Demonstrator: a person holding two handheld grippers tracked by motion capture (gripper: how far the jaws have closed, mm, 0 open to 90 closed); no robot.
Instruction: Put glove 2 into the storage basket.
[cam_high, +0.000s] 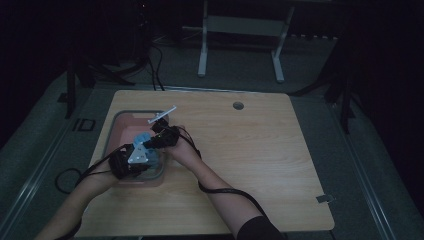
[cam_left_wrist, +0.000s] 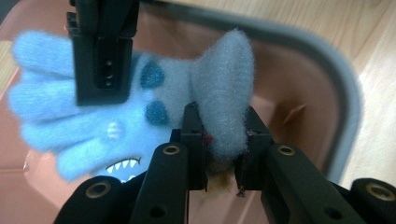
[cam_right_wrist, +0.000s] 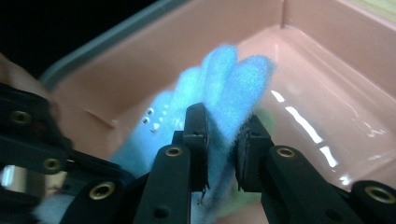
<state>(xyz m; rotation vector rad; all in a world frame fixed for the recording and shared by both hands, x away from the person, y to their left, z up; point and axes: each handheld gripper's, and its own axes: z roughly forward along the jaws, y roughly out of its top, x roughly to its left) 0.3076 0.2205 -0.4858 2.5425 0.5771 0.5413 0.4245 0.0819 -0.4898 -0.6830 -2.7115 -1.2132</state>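
Gripping the fluffy light-blue monster-face glove (cam_left_wrist: 140, 116) from 2 sides, left gripper (cam_left_wrist: 219, 144) and right gripper (cam_right_wrist: 223, 140) fingers pinch it above the pink plastic tray (cam_right_wrist: 327, 56) at the surface's left.

Two black two-jaw grippers, left gripper (cam_left_wrist: 219, 140) and right gripper (cam_right_wrist: 223, 140), brass-ringed screw holes set along the black jaw arms, grey three-cornered plate (cam_high: 139, 155) mounted on top, black cables (cam_high: 230, 191) trailed behind, dark sleeve (cam_high: 257, 229) worn on the right arm

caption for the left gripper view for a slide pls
Left gripper shut on the grey cuff of a fuzzy blue glove over the pink tray, right gripper clamping its fingers.
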